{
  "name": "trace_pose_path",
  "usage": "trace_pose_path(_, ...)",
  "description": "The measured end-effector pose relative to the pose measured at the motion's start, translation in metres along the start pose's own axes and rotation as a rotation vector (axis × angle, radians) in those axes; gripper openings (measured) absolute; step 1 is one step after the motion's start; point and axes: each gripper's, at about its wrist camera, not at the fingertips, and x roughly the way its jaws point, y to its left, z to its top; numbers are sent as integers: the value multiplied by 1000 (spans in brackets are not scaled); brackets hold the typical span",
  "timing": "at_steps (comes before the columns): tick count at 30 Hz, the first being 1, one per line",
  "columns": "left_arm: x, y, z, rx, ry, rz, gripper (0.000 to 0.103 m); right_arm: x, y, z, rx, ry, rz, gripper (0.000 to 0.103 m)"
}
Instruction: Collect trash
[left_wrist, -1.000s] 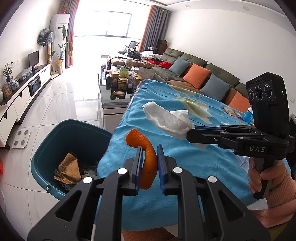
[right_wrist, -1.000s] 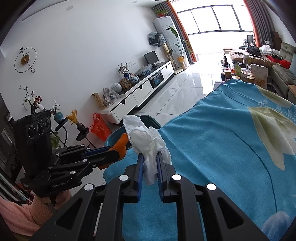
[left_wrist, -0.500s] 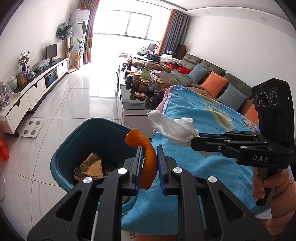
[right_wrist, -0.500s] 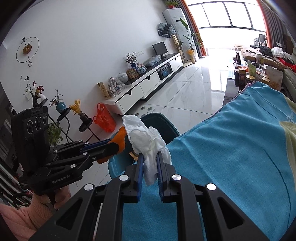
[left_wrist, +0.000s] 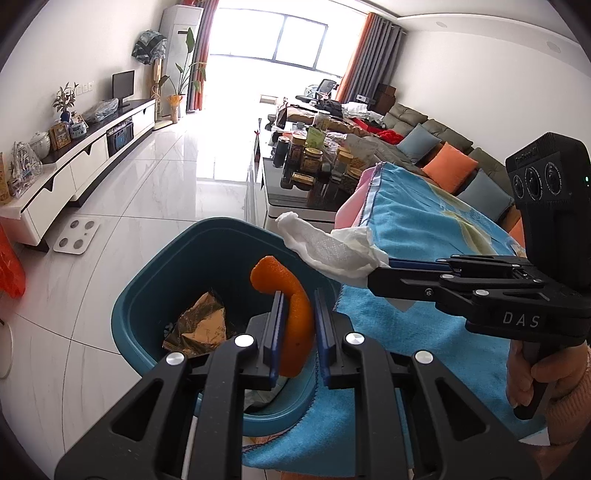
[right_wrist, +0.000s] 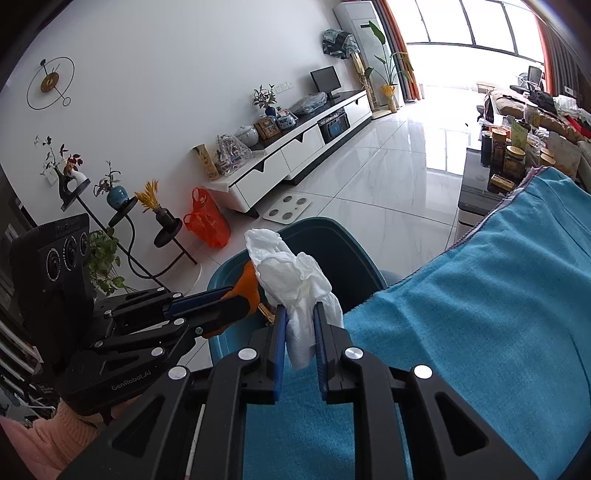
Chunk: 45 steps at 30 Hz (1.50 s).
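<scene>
Matt plastic bin (left_wrist: 155, 295), crumpled soft paper tissue (left_wrist: 332, 251), dimpled orange peel (left_wrist: 291, 299), fuzzy blue cloth (right_wrist: 480, 314), glossy floor tiles (left_wrist: 177, 177).
</scene>
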Motion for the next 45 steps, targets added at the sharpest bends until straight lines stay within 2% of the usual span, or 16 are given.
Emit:
trace_pose_path(8, 18, 10, 0, -23, 18, 27, 16, 20, 5, 8, 3, 37, -12, 15)
trace_pose_path(16, 27, 14, -2, -38, 28, 40, 17, 27, 6, 11, 16, 49, -20, 20)
trace_pose_path(17, 28, 15, -2, -40, 27, 43, 19, 27, 5, 10, 18, 48, -22, 20)
trace_pose_path(18, 29, 16, -2, -43, 31, 41, 26, 27, 4, 10, 22, 46, -24, 21)
trace_pose_path(21, 30, 14, -3, -45, 26, 49, 37, 24, 3, 10, 29, 35, -31, 27)
trace_pose_path(24, 27, 13, -2, -49, 17, 52, 44, 18, 0, 8, 39, 19, -31, 34)
trace_pose_path(29, 15, 8, -3, -41, -15, 66, 61, 5, -5, 4, 49, -8, -28, 36)
trace_pose_path(31, 8, 5, -4, -39, -31, 69, 70, -3, -5, 0, 47, -22, -29, 44)
trace_pose_path(38, -23, -10, -9, -28, -101, 67, 97, -36, -6, -16, 35, -91, -53, 60)
trace_pose_path(43, -44, -21, -17, -30, -149, 75, 97, -65, -8, -36, 37, -149, -82, 76)
trace_pose_path(45, -52, -30, -22, -18, -174, 97, 97, -77, -7, -46, 28, -177, -107, 78)
